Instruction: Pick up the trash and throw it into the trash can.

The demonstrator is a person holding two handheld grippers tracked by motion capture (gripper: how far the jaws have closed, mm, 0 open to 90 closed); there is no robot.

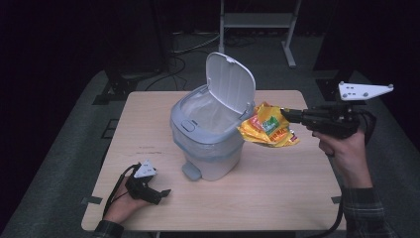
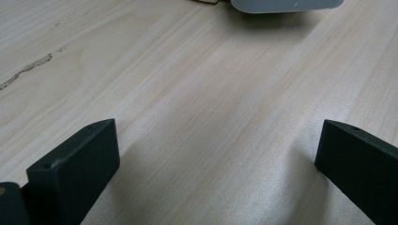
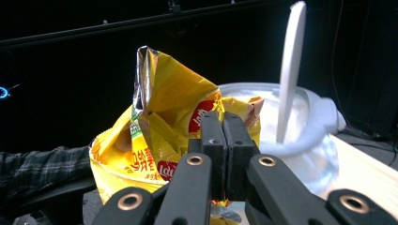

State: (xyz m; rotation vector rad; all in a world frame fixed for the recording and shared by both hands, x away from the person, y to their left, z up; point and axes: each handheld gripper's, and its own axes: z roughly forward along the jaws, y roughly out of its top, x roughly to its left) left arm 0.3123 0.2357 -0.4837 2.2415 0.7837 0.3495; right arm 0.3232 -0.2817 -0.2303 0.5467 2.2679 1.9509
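A crumpled yellow chip bag [image 1: 267,130] hangs in the air just right of a grey pedal bin [image 1: 208,134] whose lid [image 1: 229,82] stands up open. My right gripper [image 1: 286,115] is shut on the bag's edge and held level, pointing left toward the bin. In the right gripper view the closed jaws pinch the yellow chip bag [image 3: 164,131], with the bin's white liner [image 3: 300,126] behind it. My left gripper [image 1: 166,192] rests on the table near the front left corner. Its two fingers [image 2: 75,168] stand wide apart over bare wood.
The wooden table [image 1: 277,193] has free room in front of and right of the bin. The bin's foot pedal [image 1: 191,172] sticks out toward the front. A metal frame [image 1: 257,22] and cables lie on the dark floor behind the table.
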